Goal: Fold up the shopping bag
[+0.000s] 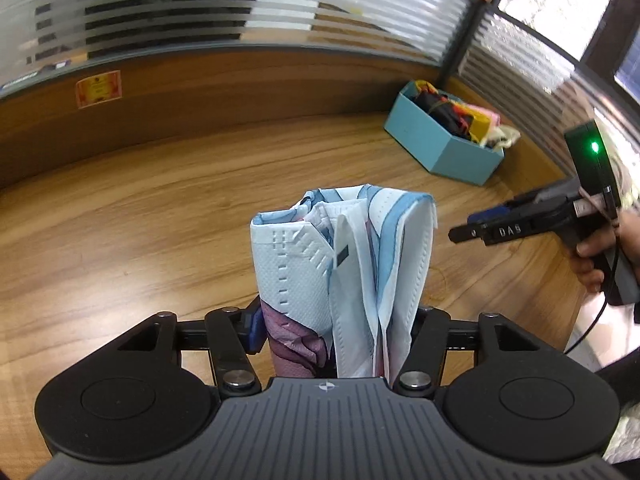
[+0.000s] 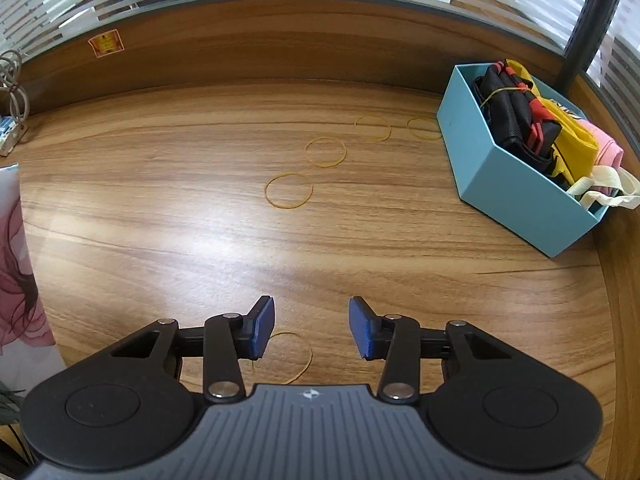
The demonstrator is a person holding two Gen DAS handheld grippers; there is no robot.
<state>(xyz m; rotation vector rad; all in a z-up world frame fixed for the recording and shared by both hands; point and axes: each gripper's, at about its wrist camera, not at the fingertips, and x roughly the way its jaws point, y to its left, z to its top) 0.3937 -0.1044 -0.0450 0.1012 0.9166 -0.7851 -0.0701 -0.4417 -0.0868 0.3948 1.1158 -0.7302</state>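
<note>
Jaws of left gripper (image 1: pixel 336 320) flank bag (image 1: pixel 344 264) — table (image 2: pixel 160 200) bare beyond.

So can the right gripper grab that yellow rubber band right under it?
Probably yes: the right gripper is open and empty above the yellow rubber band on the bare wooden table, with nothing between.

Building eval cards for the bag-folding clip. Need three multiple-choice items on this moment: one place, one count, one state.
1. Where is the blue box?
A) far right of the table
B) on the floor
C) between a gripper's jaws

2. Loose rubber bands on the table, right wrist view?
A) two
B) five
C) eight

3. Right hand-held gripper?
A) open, empty
B) shut on a band
C) shut on the bag

Key: 1A, it sits at the table's right edge; 2B, four lie ahead and one below the fingers; 3A, bare wood shows between its blue pads.
</note>
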